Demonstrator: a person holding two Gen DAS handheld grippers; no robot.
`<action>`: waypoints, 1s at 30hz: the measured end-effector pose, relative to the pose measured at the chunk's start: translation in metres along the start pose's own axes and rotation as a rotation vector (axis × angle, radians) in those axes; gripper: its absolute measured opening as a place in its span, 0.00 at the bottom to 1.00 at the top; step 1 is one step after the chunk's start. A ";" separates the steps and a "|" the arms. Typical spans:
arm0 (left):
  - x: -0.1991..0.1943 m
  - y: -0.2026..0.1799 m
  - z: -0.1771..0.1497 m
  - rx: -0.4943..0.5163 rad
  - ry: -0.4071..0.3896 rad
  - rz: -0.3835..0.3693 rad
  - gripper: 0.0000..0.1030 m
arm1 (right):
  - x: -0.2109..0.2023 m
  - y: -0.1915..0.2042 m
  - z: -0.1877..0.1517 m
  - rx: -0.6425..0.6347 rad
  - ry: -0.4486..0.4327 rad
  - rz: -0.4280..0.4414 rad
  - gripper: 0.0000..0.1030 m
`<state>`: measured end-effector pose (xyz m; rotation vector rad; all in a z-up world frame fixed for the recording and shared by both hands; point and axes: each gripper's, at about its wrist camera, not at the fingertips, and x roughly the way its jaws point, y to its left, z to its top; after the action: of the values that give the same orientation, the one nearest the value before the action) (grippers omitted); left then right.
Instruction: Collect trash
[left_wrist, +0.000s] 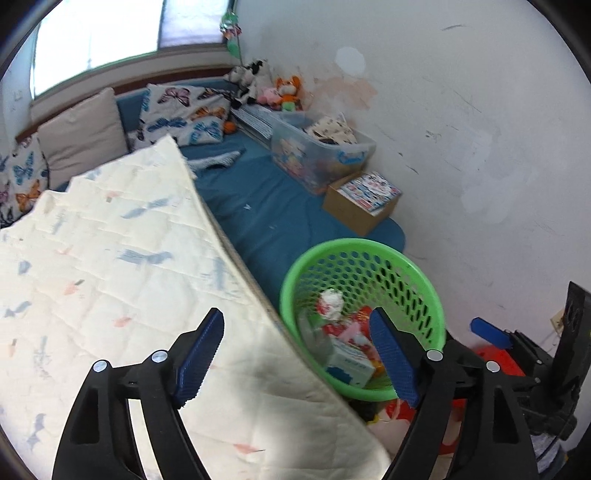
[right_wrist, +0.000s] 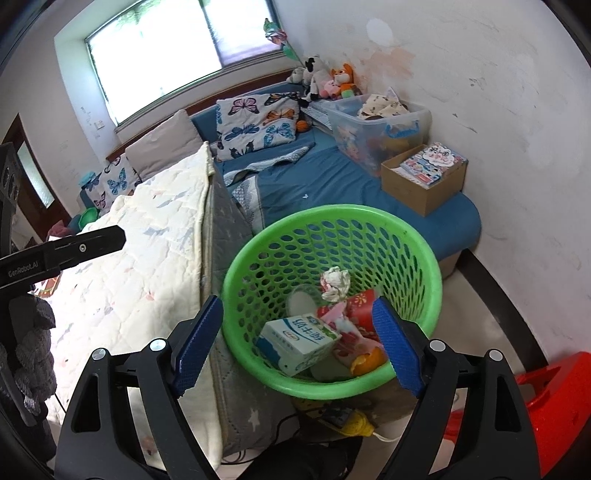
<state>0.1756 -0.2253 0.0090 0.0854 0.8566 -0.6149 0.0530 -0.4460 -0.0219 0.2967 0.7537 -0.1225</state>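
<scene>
Left wrist view: left claw (left_wrist: 297, 356) spread wide, nothing in it. It hangs over the edge of the cream quilt (left_wrist: 110, 266), w/ the green basket (left_wrist: 413, 273) just to its right side. Basket already holds a crumpled paper ball (left_wrist: 331, 298), a milk carton (left_wrist: 349, 363) and red wrappers. Right claw's blue tip shows beyond the basket's right rim. On the blue bed behind the basket there are small white specks (left_wrist: 246, 206), prob. paper scraps, too small to be sure.

Right wrist view: right claw (right_wrist: 299, 350) also wide open and empty, poised directly above the basket (right_wrist: 406, 236), near rim between its fingers. Carton (right_wrist: 299, 341), paper ball (right_wrist: 335, 282), red wrapper (right_wrist: 354, 306) and an orange piece (right_wrist: 367, 363) all sit inside, below rim level. Left claw's black arm pokes in left of the basket, over the quilt.

Judgement: basket reads as loaded; any drop here looks done. To do it well: keep both claws clear of the rim when pulling back so basket doesn't tip, it's light plastic. Then scan the bed behind the basket for leftovers; approach specks low, pinch w/ fingertips only, avoid grabbing sheet fabric.
</scene>
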 end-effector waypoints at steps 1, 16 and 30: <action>-0.004 0.003 -0.001 0.000 -0.009 0.010 0.85 | -0.001 0.003 0.001 -0.006 -0.002 0.004 0.81; -0.055 0.046 -0.022 -0.013 -0.099 0.136 0.93 | -0.005 0.049 0.001 -0.085 -0.036 0.030 0.91; -0.094 0.097 -0.057 -0.106 -0.124 0.259 0.93 | -0.007 0.101 -0.005 -0.195 -0.044 0.064 0.95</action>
<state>0.1426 -0.0829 0.0228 0.0605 0.7418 -0.3283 0.0660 -0.3483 0.0016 0.1320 0.7062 0.0050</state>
